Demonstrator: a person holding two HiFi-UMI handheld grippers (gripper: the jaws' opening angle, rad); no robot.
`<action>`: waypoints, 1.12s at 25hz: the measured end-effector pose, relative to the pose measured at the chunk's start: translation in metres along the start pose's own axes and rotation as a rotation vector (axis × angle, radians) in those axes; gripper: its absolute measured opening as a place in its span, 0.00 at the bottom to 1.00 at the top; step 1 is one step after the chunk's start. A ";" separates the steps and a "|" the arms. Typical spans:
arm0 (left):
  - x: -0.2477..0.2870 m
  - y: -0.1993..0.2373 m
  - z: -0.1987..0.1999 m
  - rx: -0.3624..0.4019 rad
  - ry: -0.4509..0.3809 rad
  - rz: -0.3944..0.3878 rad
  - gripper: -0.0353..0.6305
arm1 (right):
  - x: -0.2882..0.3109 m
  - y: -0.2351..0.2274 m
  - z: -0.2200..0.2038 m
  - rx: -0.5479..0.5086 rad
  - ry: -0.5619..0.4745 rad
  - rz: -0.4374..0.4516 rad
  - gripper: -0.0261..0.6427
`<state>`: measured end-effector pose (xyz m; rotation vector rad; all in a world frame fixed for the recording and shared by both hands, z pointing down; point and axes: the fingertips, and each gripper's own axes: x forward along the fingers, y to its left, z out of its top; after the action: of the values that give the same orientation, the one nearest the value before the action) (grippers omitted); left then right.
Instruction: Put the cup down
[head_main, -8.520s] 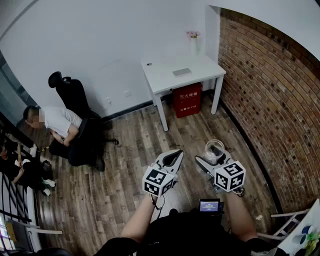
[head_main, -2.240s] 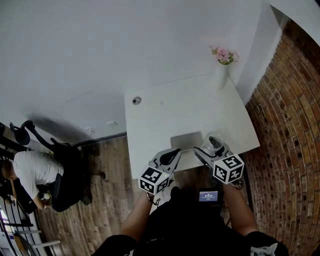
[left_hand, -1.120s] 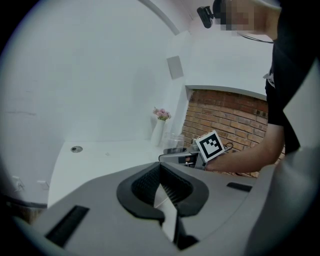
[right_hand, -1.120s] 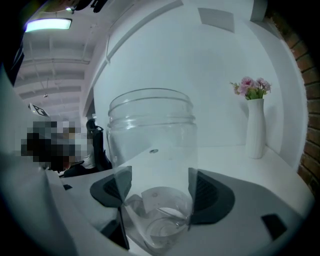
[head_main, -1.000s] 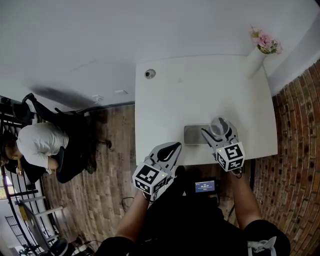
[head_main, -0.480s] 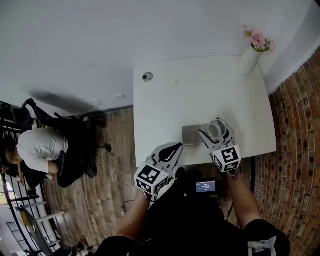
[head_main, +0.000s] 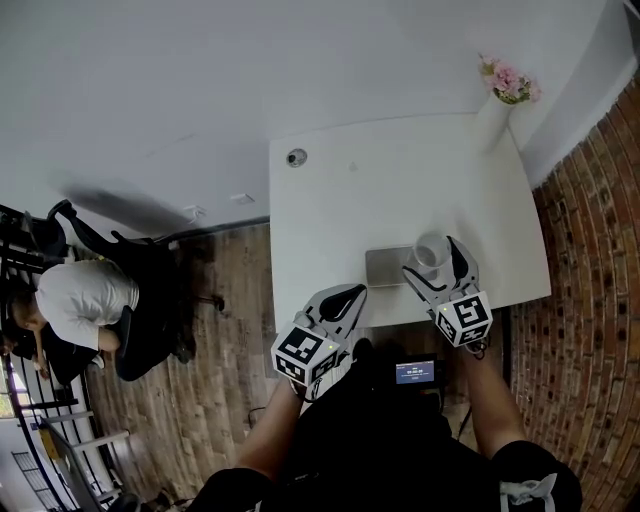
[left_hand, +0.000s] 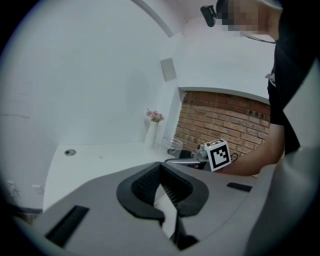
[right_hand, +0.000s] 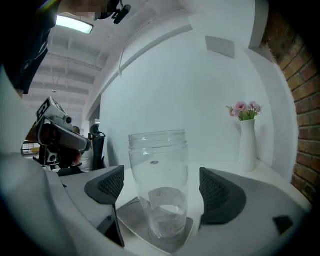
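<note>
As the jaws of the right gripper had just been opening wide, the cup stood upright between them, untouched, on a grey pad on the counter; the left gripper was closed, empty.

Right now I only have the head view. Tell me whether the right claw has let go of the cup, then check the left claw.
Observer: In the right gripper view the right claw has just been opening. The cup stands between its pads with a gap on each side.
Operator: Confirm it is set down.
Observer: Seen from the side, it stands upright with its base on the grey mat.
Operator: Now the left claw.
Observer: The left gripper view shows the left claw shut, with nothing between its tips.
</note>
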<state>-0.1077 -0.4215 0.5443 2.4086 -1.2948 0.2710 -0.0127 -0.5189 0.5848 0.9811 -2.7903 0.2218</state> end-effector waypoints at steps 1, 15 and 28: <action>0.000 -0.001 0.000 0.002 -0.002 -0.005 0.07 | -0.005 0.001 -0.001 0.004 0.006 -0.005 0.73; -0.002 -0.026 0.009 0.021 -0.049 -0.050 0.07 | -0.082 0.015 0.007 0.139 0.052 -0.025 0.69; 0.006 -0.065 0.027 0.090 -0.081 -0.138 0.07 | -0.108 0.045 0.043 0.029 0.115 -0.069 0.06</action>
<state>-0.0506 -0.4057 0.5063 2.5962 -1.1662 0.1984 0.0365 -0.4272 0.5166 1.0355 -2.6520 0.2994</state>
